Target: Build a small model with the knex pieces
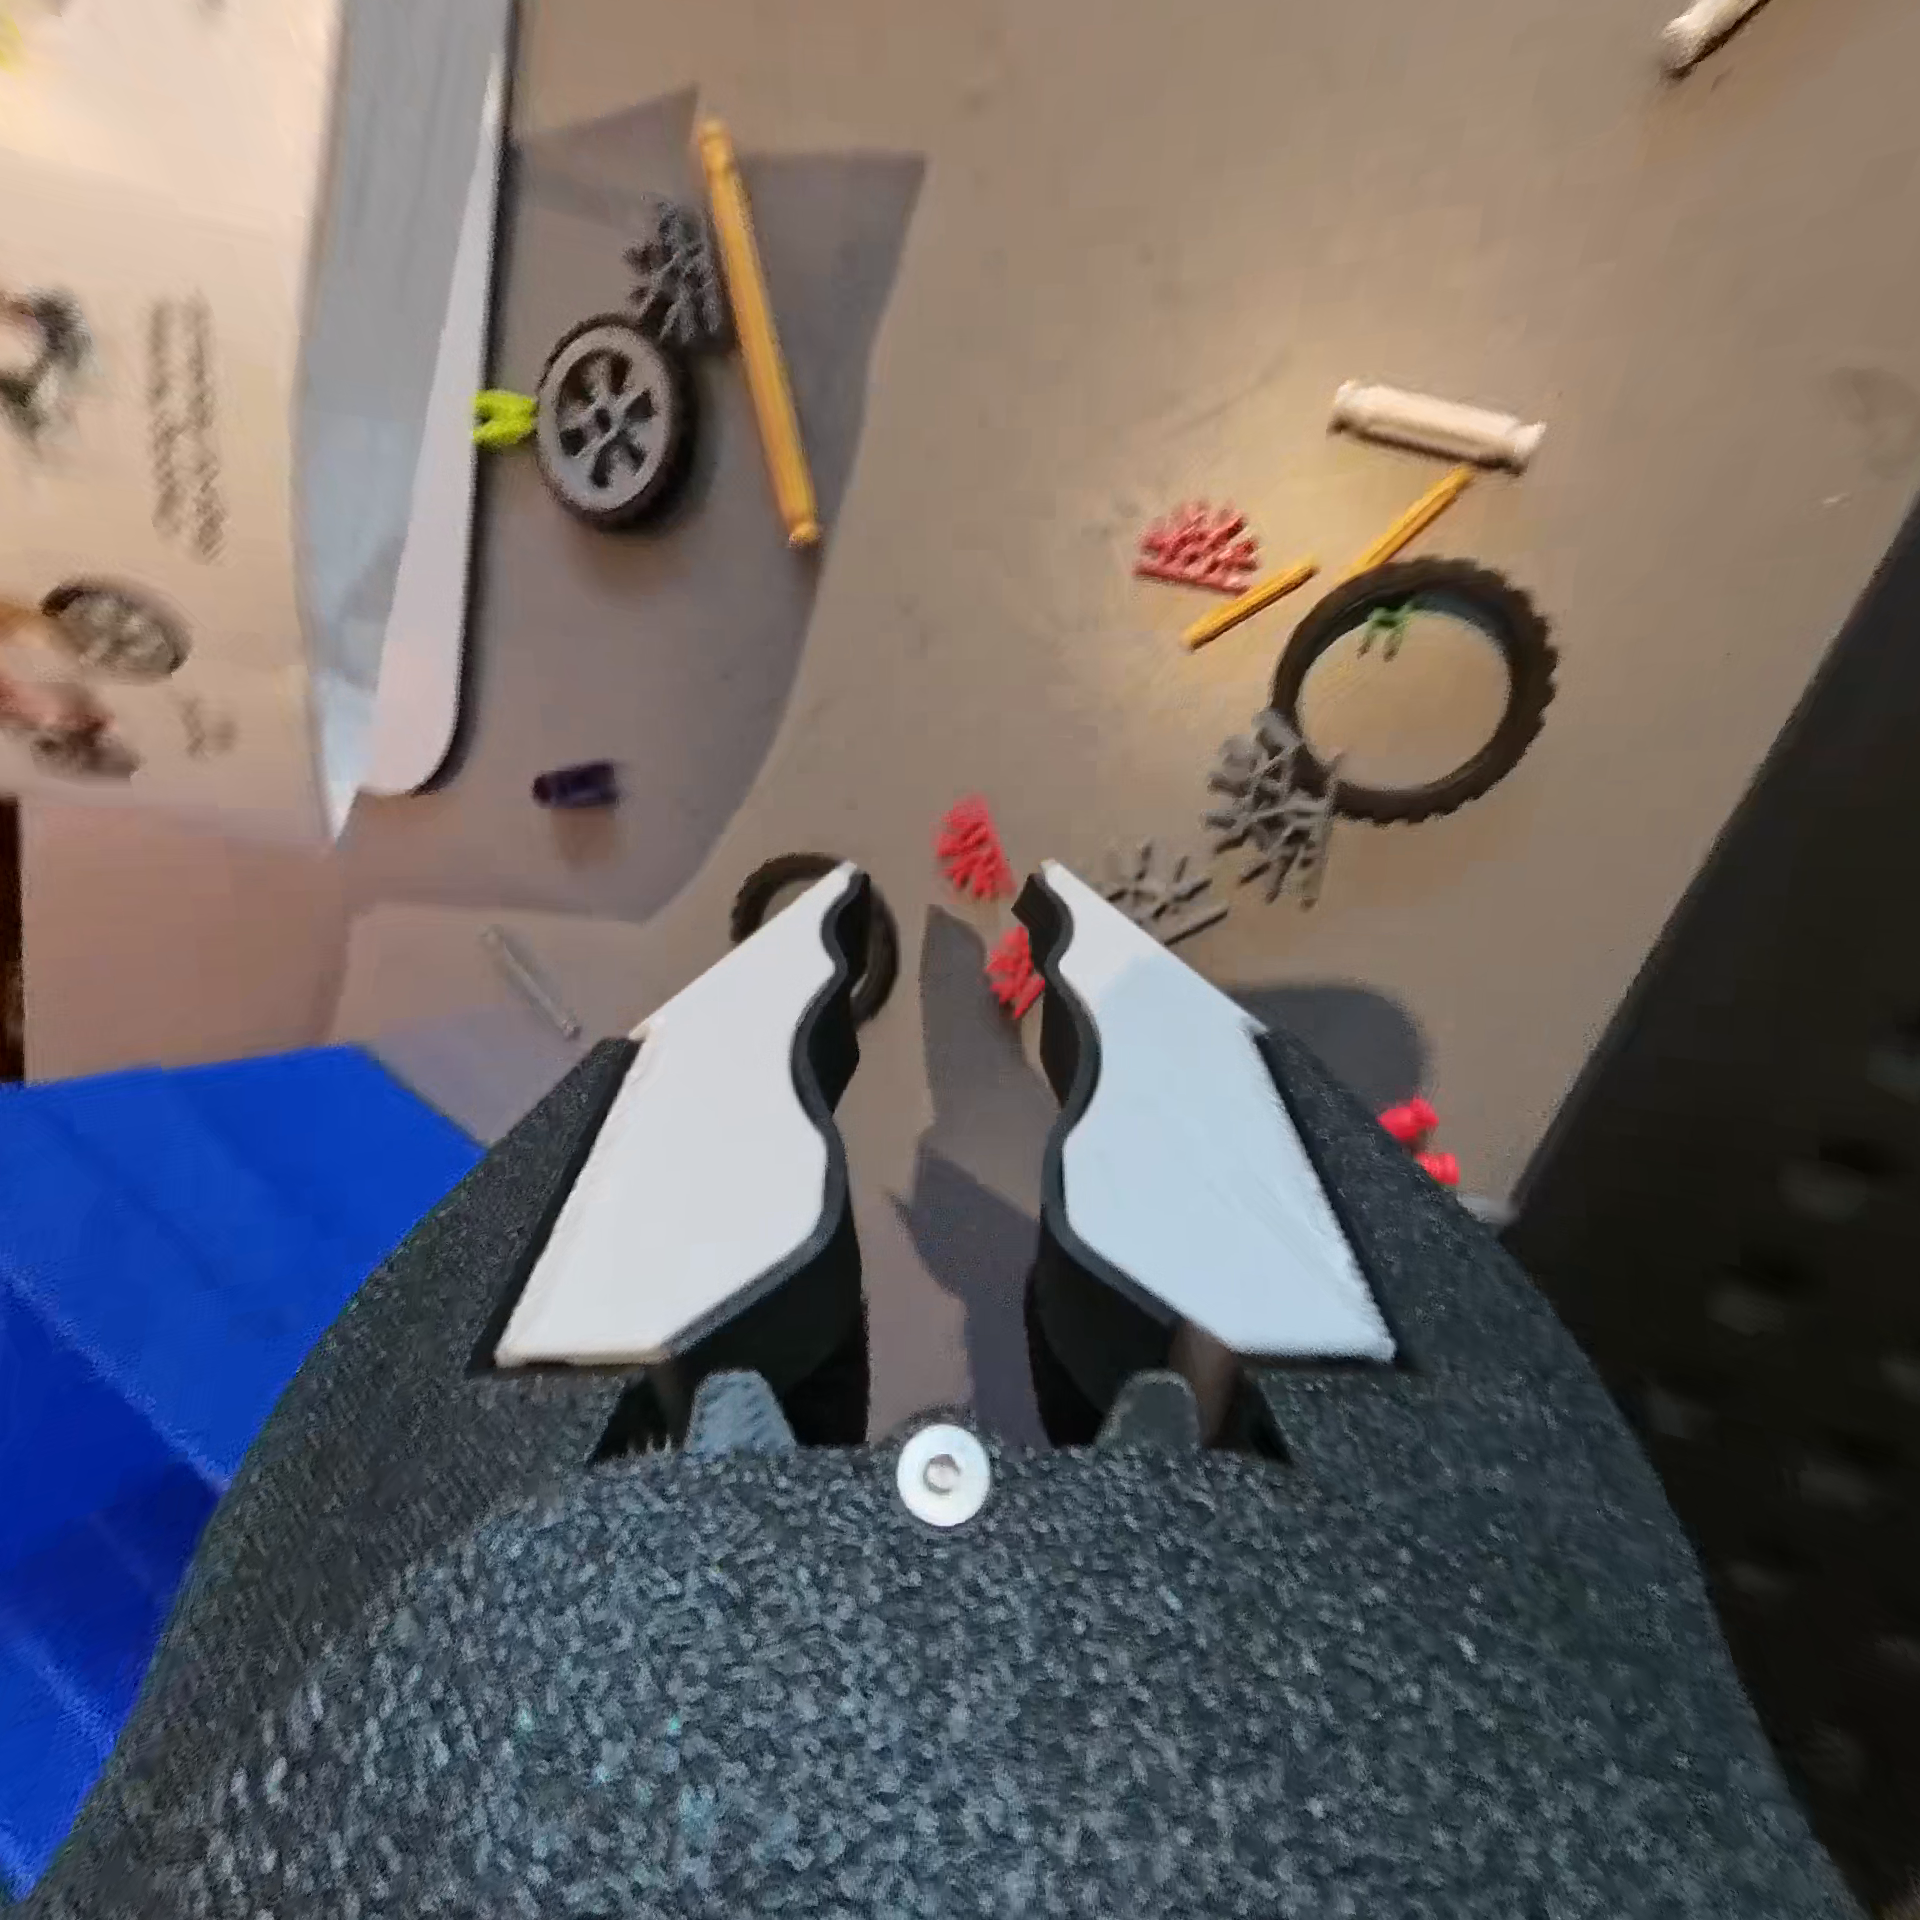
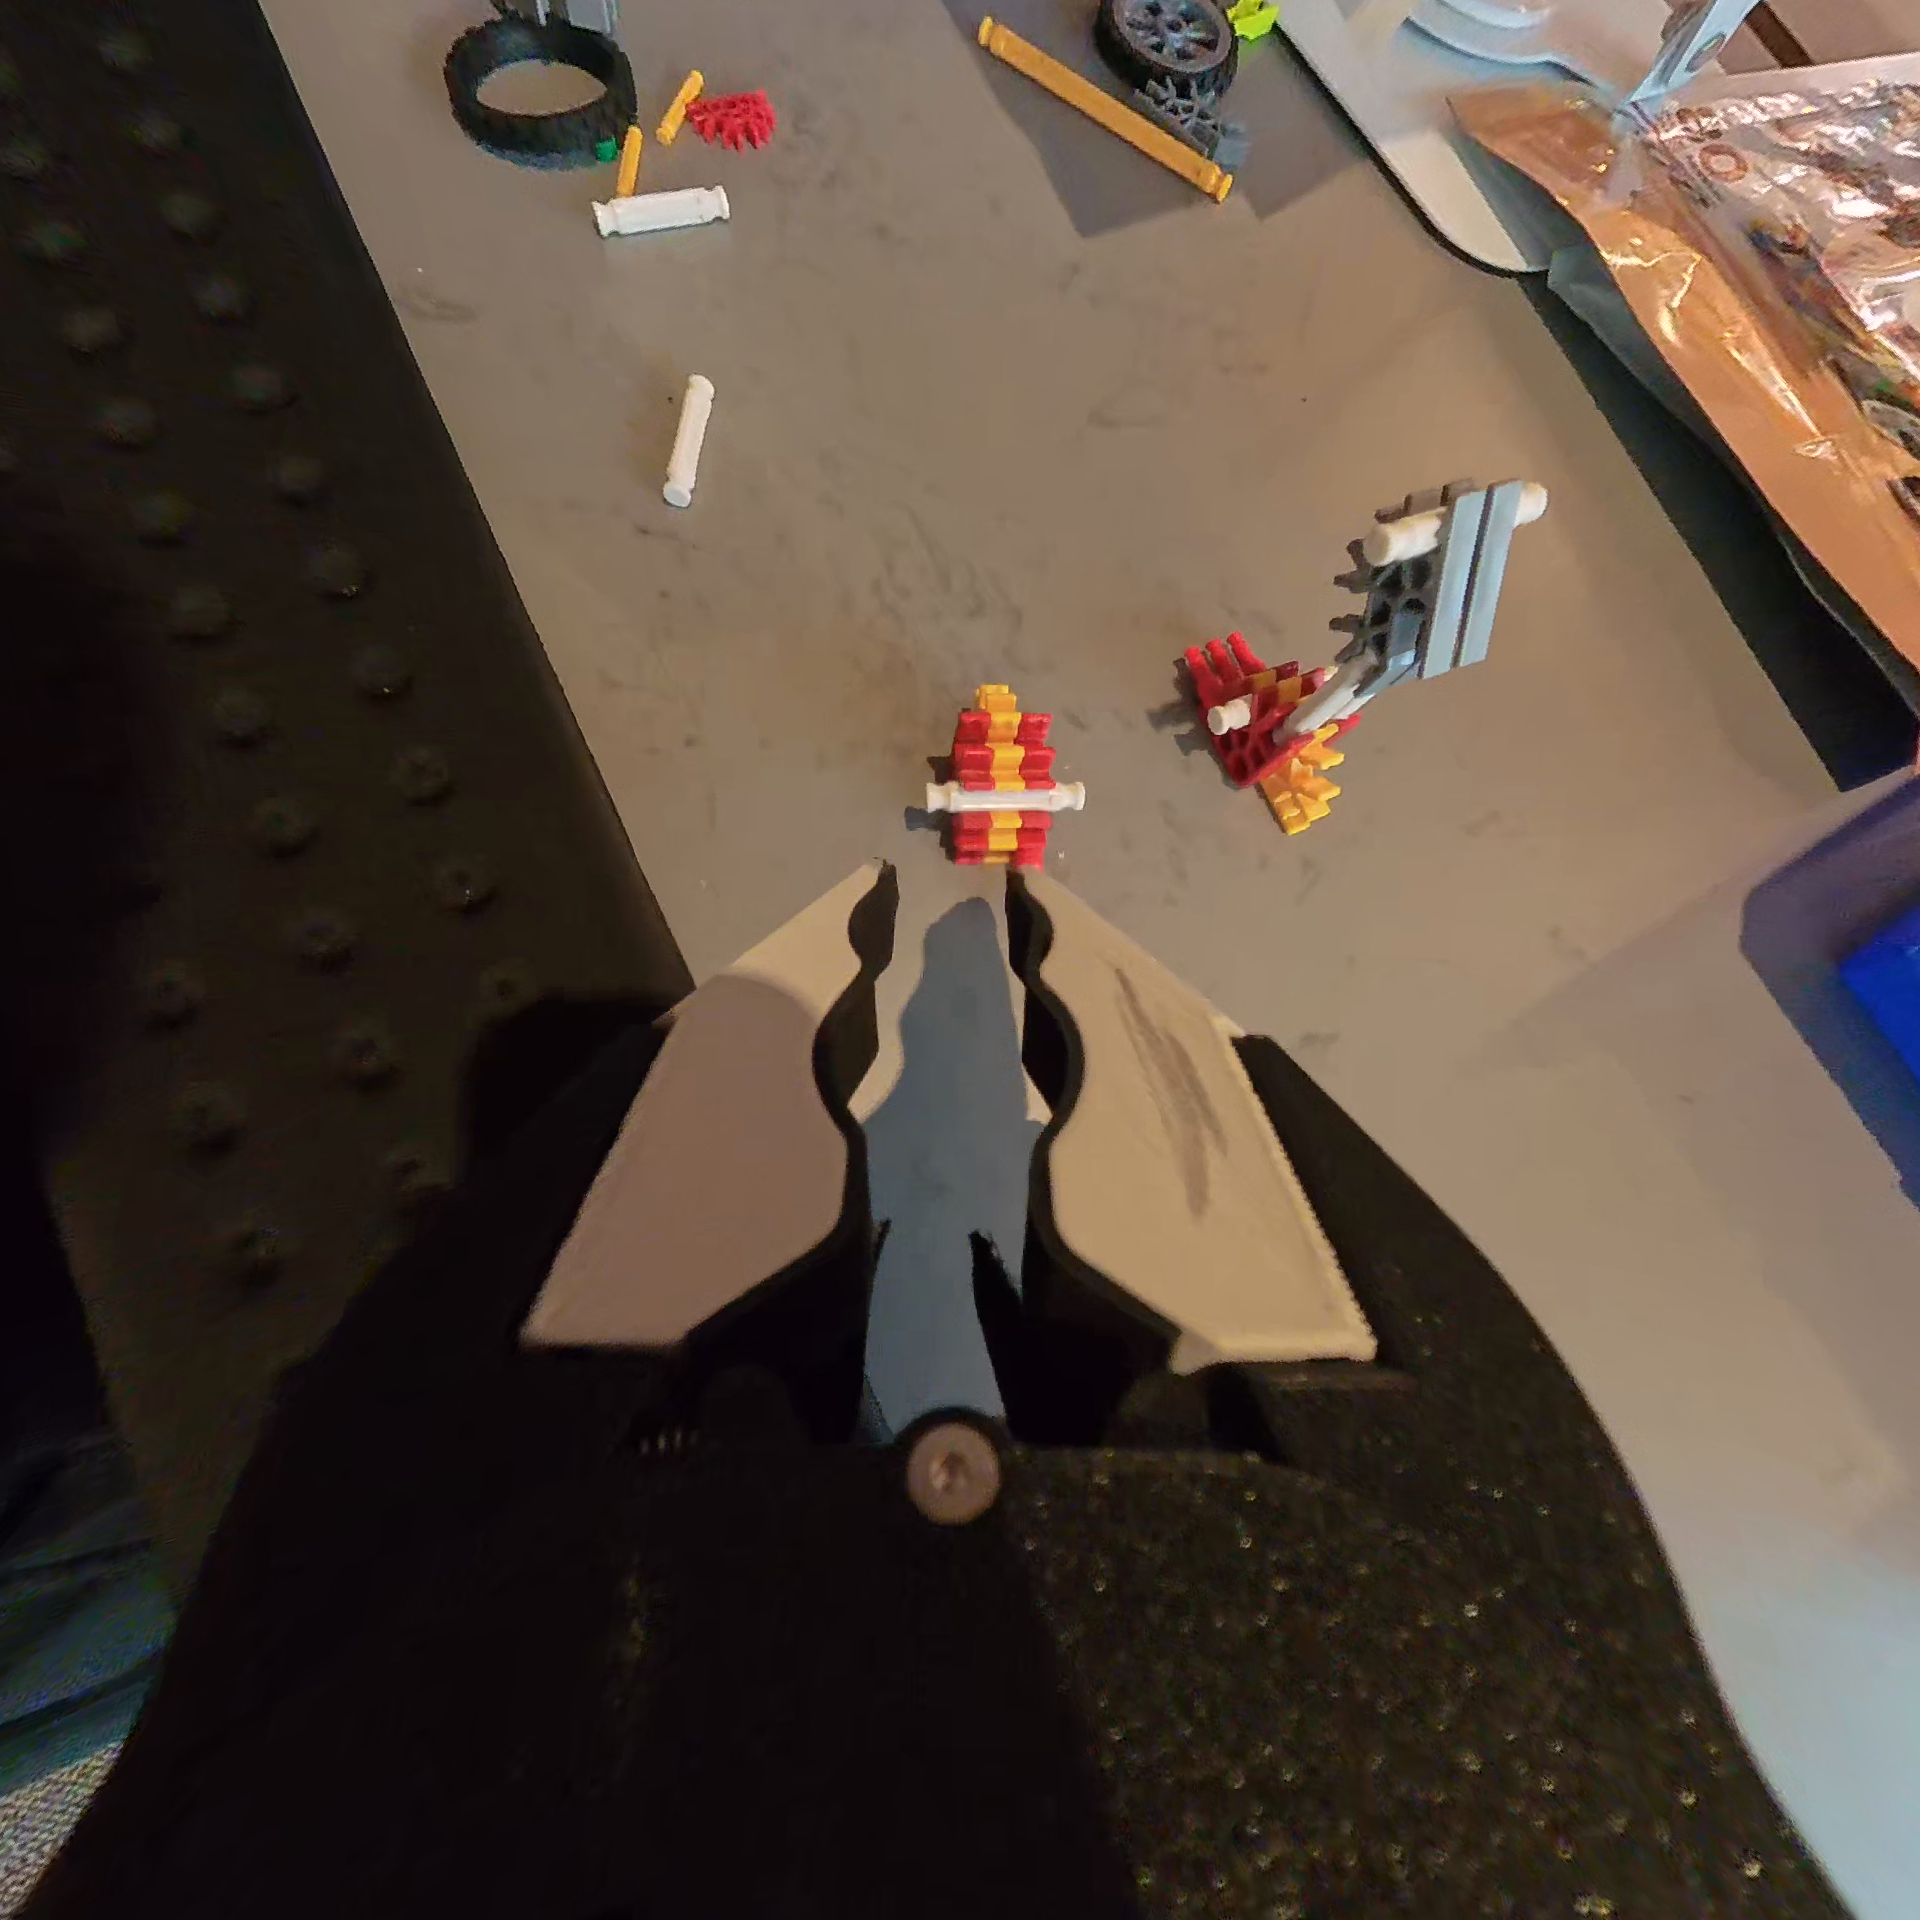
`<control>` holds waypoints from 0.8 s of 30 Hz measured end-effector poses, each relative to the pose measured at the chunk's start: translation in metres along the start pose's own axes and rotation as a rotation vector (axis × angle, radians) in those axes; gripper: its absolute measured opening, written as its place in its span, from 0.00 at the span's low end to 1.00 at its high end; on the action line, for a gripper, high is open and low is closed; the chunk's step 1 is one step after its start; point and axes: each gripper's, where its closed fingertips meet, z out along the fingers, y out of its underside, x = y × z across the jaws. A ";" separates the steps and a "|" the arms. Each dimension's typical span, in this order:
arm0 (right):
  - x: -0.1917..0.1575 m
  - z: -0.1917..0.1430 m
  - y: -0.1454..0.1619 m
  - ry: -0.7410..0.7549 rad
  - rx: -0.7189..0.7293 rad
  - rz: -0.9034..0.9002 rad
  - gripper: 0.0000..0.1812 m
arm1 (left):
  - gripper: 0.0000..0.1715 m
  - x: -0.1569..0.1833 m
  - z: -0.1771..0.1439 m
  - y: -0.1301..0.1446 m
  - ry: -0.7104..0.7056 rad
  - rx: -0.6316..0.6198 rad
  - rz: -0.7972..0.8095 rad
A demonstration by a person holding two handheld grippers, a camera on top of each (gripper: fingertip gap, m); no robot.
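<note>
My left gripper is open and empty above the grey table. Red toothed connectors lie just past its tips, a small black tyre is half hidden behind its left finger, and grey connectors lie to the right. My right gripper is open and empty, its tips just short of a red-and-yellow connector stack with a white rod across it. A second assembly of red, yellow and grey parts lies to the right.
A large black tyre ring, yellow rods, a spoked wheel and white rods are scattered on the table. A blue bin stands at the left. A black studded mat borders the table. A plastic bag lies at the far right. About 30 cm separates my left fingertips from my right. My right tips are about 30 cm from the spoked wheel, my left tips only 12 cm.
</note>
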 end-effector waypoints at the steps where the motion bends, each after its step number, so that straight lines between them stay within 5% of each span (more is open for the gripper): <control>1: 0.000 0.000 0.001 0.000 0.000 0.005 0.11 | 0.17 -0.004 -0.006 0.004 0.000 0.003 -0.030; 10: 0.000 0.006 0.004 -0.014 0.012 0.000 0.11 | 0.17 0.026 -0.040 0.065 0.137 -0.172 -0.108; 17: -0.003 0.006 0.000 -0.014 0.013 -0.015 0.11 | 0.13 0.075 -0.024 0.055 0.277 -0.167 -0.016; 24: -0.002 0.003 0.004 -0.008 0.014 -0.010 0.11 | 0.09 0.087 -0.016 0.042 0.343 -0.118 0.010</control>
